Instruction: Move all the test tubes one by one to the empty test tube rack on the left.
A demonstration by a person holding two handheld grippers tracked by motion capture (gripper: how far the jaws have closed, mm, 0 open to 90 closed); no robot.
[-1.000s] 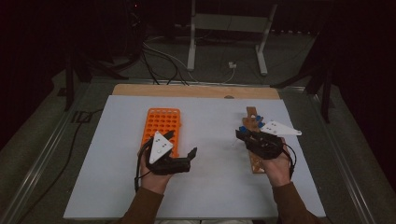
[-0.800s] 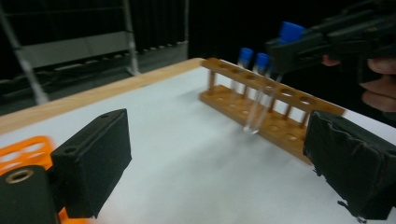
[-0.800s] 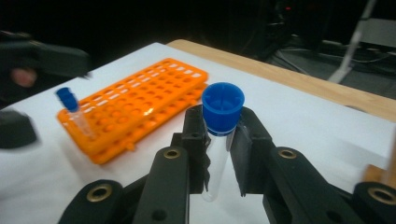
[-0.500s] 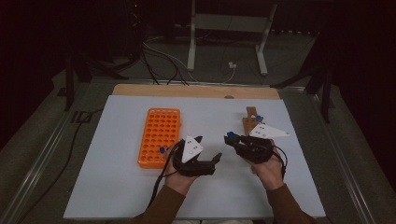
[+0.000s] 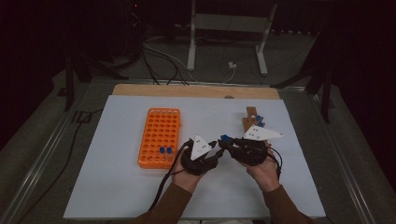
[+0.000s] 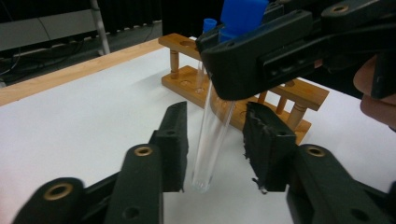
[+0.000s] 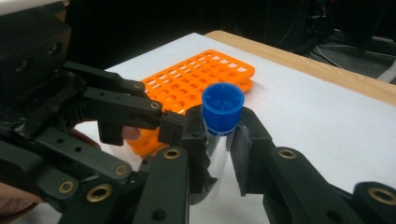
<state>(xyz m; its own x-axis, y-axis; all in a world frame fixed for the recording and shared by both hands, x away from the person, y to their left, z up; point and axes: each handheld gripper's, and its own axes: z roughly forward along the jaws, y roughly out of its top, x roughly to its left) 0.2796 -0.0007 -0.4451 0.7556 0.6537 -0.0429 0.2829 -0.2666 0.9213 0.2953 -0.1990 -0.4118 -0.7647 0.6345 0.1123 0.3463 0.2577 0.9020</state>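
We are passing the test tube [image 6: 211, 135] from hand to hand above the white table [image 5: 116, 186], between the orange rack [image 5: 159, 136] and the wooden rack [image 6: 280, 88]. The right gripper [image 7: 217, 140] clamps it just under the blue cap [image 7: 223, 108]. The left gripper [image 6: 215, 140] has just been closing around the lower glass, but its pads do not yet touch (a gap shows on both sides). We should close fully before the right one releases. Both hands meet near the table's middle, jaws facing each other.
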